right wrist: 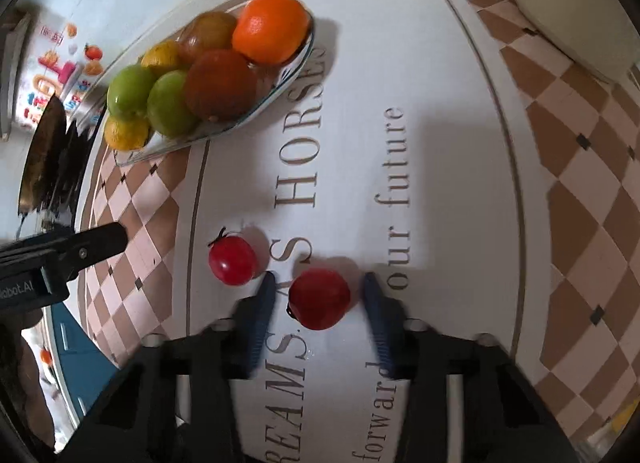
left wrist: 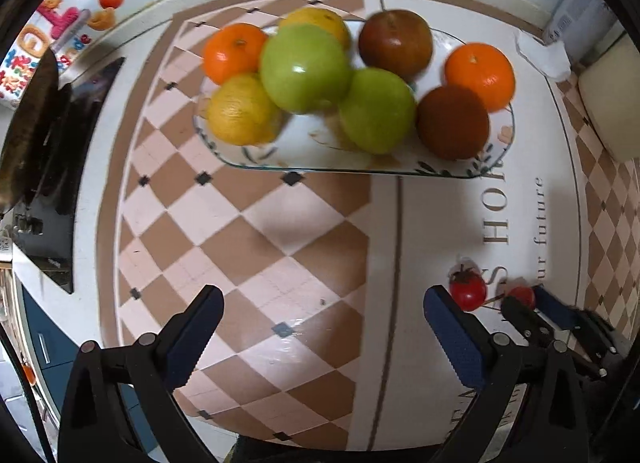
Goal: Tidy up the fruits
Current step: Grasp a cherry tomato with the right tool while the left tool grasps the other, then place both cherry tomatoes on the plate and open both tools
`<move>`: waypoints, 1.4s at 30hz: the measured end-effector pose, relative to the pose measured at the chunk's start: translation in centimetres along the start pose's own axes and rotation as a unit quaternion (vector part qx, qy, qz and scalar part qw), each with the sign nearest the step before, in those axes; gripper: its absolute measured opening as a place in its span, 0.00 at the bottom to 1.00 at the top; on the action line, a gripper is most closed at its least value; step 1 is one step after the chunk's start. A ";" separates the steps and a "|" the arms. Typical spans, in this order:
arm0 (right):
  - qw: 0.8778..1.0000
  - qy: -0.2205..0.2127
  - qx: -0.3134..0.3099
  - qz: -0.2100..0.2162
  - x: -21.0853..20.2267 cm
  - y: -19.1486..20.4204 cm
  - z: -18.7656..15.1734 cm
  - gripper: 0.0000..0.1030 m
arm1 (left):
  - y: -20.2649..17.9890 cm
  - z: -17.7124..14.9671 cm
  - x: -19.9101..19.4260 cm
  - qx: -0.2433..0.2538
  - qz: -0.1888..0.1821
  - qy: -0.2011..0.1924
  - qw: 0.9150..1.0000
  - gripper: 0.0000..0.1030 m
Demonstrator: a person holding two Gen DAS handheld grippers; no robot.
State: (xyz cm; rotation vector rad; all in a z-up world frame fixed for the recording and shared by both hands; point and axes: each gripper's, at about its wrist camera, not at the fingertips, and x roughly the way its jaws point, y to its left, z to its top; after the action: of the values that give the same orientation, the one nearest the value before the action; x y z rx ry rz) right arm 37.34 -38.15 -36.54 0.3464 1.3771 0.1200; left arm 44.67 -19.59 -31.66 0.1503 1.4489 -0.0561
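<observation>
Right hand-held gripper [right wrist: 318, 283] parted around 1 cherry tomato [right wrist: 319, 299], untouched; left hand-held gripper [left wrist: 320, 303] wide apart, empty.

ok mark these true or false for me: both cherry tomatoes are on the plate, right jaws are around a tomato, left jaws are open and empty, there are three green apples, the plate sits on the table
1. Both cherry tomatoes are on the plate. False: both lie on the table, apart from the plate.
2. The right gripper has its jaws on either side of a tomato. True; gaps show on both sides, so it is not yet clamped.
3. The left gripper is open and empty. True.
4. There are three green apples. False: two, the left green apple and the right green apple.
5. The plate sits on the table. True.
6. The other tomato lies outside the right jaws. True.
</observation>
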 end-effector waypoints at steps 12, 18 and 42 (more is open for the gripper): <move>0.998 -0.032 0.050 0.007 -2.5 -3.2 -1.1 0.33 | -5.4 0.2 1.9 0.020 -0.137 0.053 0.989 0.83; 0.996 -0.040 0.074 0.002 -3.8 -5.5 -0.7 0.33 | -8.3 0.2 3.4 0.048 -0.147 0.076 0.985 0.56; 0.992 -0.064 0.072 0.085 -4.5 -2.1 4.0 0.33 | 0.9 3.0 -0.8 -0.084 -0.233 0.037 0.968 0.25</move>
State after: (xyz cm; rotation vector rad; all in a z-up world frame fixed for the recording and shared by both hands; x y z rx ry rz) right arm 40.10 -42.14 -32.35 0.5831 1.2308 0.1358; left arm 47.65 -19.13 -30.49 -0.3329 1.5303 -0.3123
